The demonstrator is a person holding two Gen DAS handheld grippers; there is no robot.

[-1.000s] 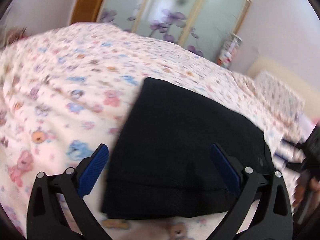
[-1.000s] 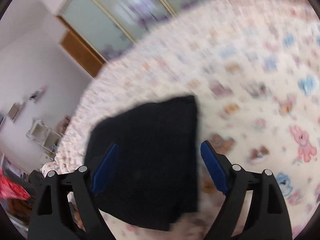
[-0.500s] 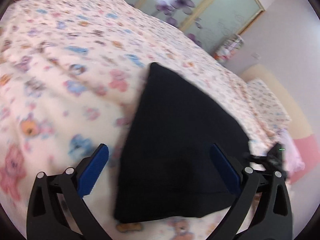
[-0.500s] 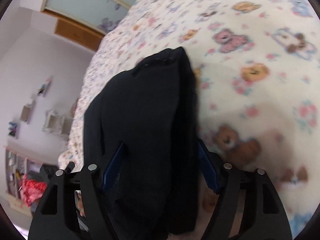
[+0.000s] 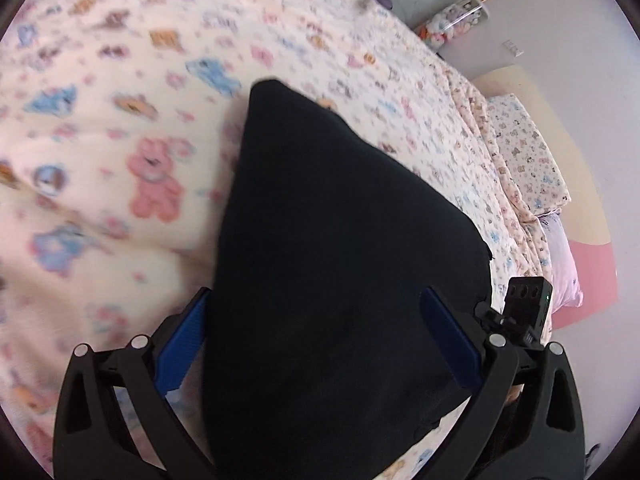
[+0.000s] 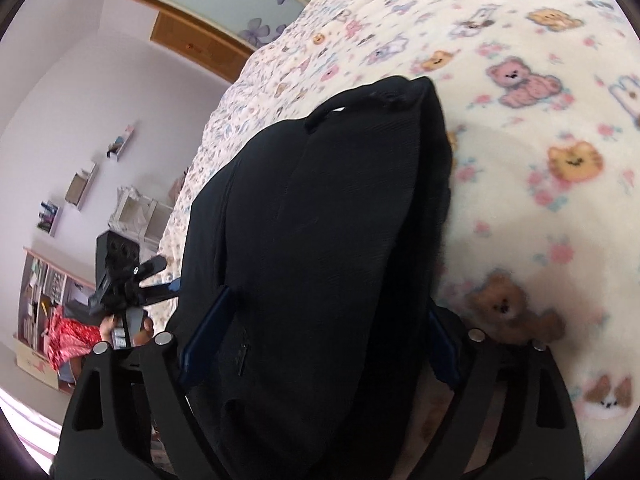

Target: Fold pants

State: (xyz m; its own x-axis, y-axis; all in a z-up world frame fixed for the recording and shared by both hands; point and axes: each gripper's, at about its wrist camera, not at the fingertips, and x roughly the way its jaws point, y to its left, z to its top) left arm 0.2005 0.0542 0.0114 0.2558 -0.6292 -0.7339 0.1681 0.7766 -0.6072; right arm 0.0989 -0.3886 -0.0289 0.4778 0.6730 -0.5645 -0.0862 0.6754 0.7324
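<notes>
Closer now, my left gripper (image 5: 316, 340) and right gripper (image 6: 320, 340) are straddling the folded black pants (image 5: 340, 260), jaws spread, on the fleecy bed (image 5: 120, 160).

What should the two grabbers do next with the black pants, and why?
Probably close both. The left gripper and right gripper each straddle the folded black pants with jaws apart, so neither seems to pinch them yet on the teddy-bear blanket.

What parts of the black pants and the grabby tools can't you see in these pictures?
- Left wrist view: the pants cover the left tool's blue pad tips.
- Right wrist view: the pants cover the right tool's gap and pads.
- Both views: the pants' near edge is cut off at the bottom.
- Left wrist view: the blanket print is blurred.
</notes>
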